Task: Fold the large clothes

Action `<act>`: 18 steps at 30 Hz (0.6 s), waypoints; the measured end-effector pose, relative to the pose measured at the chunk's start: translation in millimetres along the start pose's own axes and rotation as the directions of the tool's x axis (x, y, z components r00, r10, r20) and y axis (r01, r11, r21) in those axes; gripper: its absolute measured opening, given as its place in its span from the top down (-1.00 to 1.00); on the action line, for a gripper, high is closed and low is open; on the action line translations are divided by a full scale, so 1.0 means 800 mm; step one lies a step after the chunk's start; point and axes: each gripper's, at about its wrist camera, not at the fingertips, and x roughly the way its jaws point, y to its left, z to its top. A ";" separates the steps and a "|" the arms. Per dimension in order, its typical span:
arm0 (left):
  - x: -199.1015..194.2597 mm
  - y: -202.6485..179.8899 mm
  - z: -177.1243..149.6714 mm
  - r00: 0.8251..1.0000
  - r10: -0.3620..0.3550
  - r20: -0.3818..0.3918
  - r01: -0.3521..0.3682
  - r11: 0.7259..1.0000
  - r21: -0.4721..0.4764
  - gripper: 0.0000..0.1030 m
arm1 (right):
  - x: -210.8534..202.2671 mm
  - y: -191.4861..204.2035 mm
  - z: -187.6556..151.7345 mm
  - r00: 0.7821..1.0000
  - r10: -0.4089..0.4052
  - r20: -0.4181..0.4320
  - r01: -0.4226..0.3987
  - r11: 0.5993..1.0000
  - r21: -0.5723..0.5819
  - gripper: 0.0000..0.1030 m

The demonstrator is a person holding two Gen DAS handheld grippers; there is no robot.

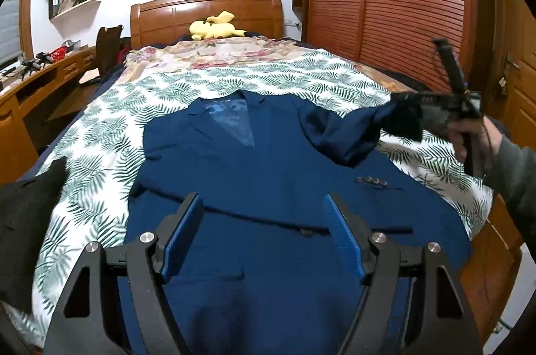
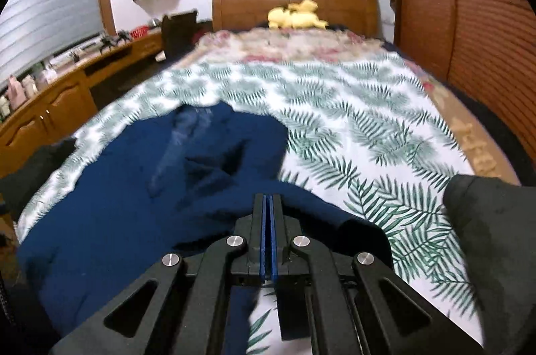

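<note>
Navy blazer (image 1: 268,187) lies front-up on the leaf-print bedspread (image 1: 100,127), collar toward the headboard (image 1: 207,10), hem nearest the left gripper (image 1: 264,241). Left jaws stand wide and empty, hanging above the lower front of the jacket with cloth visible between and beyond them; nothing is touched as far as can be seen. Right gripper (image 1: 407,110), off to the right of and beyond the left jaws, has its jaws pressed together on the end of the blazer's sleeve (image 1: 348,134), which is raised off the bed and drawn out sideways. In the right wrist view the blue pads (image 2: 263,234) meet with almost no gap and navy fabric bunches just ahead of and beneath them. Likely reason for the hold: lifting the sleeve by its cuff end lets it be carried across the jacket body, the first inward fold. A dark garment (image 1: 26,214) sits left of the left jaws, clear of the work. Yellow plush toy (image 1: 214,26) by the headboard, well beyond both.
</note>
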 end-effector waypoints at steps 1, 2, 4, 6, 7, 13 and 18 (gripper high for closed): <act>-0.009 -0.002 0.000 1.000 0.000 0.002 0.000 1.000 0.002 -0.46 | -0.014 0.002 -0.002 1.000 0.008 0.009 -0.008 1.000 0.000 0.97; -0.017 -0.005 0.001 1.000 0.001 0.006 -0.001 1.000 0.005 -0.46 | -0.023 -0.003 -0.004 1.000 0.011 0.016 -0.011 1.000 -0.007 0.97; -0.034 -0.010 0.003 1.000 0.004 0.017 -0.005 1.000 0.014 -0.46 | -0.042 0.000 -0.007 1.000 0.006 0.027 -0.006 1.000 -0.024 0.97; -0.047 -0.012 0.003 1.000 -0.009 0.024 0.009 1.000 0.018 -0.46 | -0.053 0.000 -0.007 1.000 0.012 0.027 -0.011 1.000 -0.016 0.97; -0.055 -0.013 0.004 0.999 -0.014 0.028 0.013 1.000 0.026 -0.46 | -0.059 0.004 -0.006 1.000 0.016 0.022 -0.015 1.000 -0.018 0.97; -0.063 0.006 0.001 0.998 -0.055 0.044 0.054 0.998 0.019 -0.46 | -0.070 0.031 0.020 0.998 0.036 0.043 -0.034 0.998 -0.058 0.97; -0.065 0.025 -0.005 0.996 -0.061 0.059 0.061 0.998 0.007 -0.46 | -0.071 0.091 0.046 0.991 0.108 0.079 -0.097 0.988 -0.123 0.97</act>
